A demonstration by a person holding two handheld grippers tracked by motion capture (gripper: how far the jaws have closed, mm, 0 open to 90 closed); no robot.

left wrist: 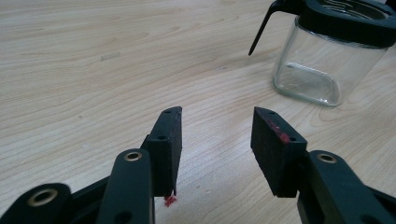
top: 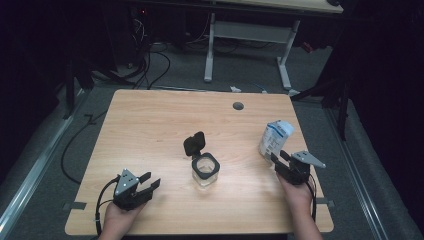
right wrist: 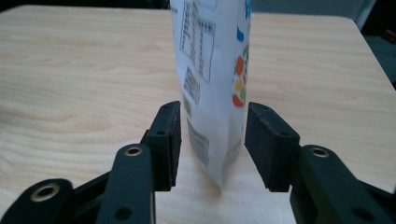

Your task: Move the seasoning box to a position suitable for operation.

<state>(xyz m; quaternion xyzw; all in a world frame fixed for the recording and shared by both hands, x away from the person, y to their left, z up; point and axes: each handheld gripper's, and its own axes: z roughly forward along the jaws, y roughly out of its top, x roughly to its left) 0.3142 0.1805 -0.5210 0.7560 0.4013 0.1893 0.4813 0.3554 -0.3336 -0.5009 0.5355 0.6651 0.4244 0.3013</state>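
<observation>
A square glass jar [top: 205,170] with a black rim stands mid-table, its hinged black lid [top: 194,144] flipped up behind it. The jar [left wrist: 327,60] looks empty in the left gripper view, off to the upper right. My left gripper [top: 151,180] rests low near the front left, jaws open over bare wood [left wrist: 217,112]. A white printed stand-up pouch [top: 275,137] stands upright at the right. My right gripper [top: 279,156] is at its base. The pouch [right wrist: 212,56] sits between the open jaws [right wrist: 212,107], and the pads stand close on either side without squeezing it.
The wooden table [top: 150,120] has a grey cable hole [top: 238,105] near its far edge. Beyond it stand a white desk frame [top: 210,50] and floor cables [top: 150,65]. The pouch stands close to the table's right edge.
</observation>
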